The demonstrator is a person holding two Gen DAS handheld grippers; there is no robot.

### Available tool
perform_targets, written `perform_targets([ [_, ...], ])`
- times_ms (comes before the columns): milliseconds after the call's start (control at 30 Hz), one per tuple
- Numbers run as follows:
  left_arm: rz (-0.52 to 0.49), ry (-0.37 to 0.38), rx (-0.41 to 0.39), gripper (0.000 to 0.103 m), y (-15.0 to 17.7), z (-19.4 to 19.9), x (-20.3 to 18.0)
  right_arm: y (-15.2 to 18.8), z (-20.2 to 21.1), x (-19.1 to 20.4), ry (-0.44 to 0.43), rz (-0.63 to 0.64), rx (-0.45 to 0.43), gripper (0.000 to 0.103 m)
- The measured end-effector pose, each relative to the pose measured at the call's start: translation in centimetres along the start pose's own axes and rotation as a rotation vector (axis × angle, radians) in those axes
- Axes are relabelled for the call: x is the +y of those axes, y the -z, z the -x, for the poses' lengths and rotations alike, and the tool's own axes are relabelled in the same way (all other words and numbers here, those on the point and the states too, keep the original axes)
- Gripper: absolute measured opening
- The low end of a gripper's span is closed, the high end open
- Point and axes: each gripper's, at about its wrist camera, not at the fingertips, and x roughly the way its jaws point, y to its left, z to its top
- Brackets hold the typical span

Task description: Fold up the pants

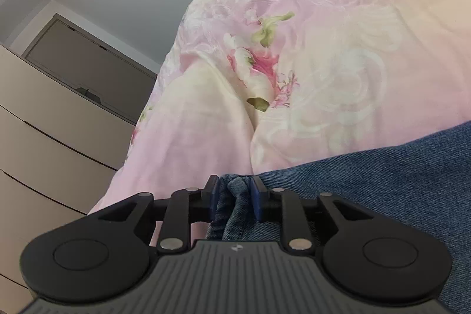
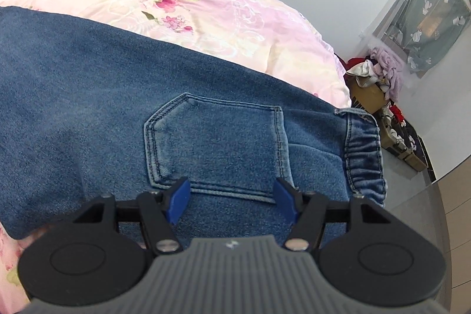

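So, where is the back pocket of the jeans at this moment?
In the right wrist view, the back pocket lies at the centre, just ahead of the right gripper, with the elastic waistband to its right and the pink floral quilt beyond.

Bedroom with white walls and a flowered bed

A pink floral quilt (image 1: pixel 323 49) covers the bed; beige drawers (image 1: pixel 44 137) stand beside it, a green cactus-print curtain (image 2: pixel 426 13) hangs above a pile of clothes (image 2: pixel 379 72).

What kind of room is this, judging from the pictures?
Most likely a bedroom: a floral pink quilt under the jeans, pale drawers at the side, and clothes piled in a basket.
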Motion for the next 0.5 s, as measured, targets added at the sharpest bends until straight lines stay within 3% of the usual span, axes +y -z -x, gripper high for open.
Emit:
perform_targets([
  [133, 0.011, -0.009, -0.032, 0.041, -0.7, 1.2, 3.5, 0.0, 0.4, 0.1, -0.010, -0.005, 0.011, 0.060],
  [200, 0.064, -0.001, -0.053, 0.044, -1.0, 2.3, 5.8, 0.0, 0.6, 0.3, -0.014, -0.005, 0.009, 0.060],
  [300, 0.201, 0.112, -0.030, 0.048, -0.5, 4.2, 9.2, 0.1, 1.0, 0.5, -0.020, -0.015, 0.001, 0.060],
  [400, 0.313, 0.289, -0.026, 0.047, 1.3, 6.2, 11.2, 0.1, 1.9, 0.4, -0.025, -0.039, -0.022, 0.060],
  [500, 0.381, 0.388, 0.004, 0.036, 3.5, 7.4, 11.6, 0.2, 2.8, 0.3, -0.037, -0.054, -0.038, 0.060],
])
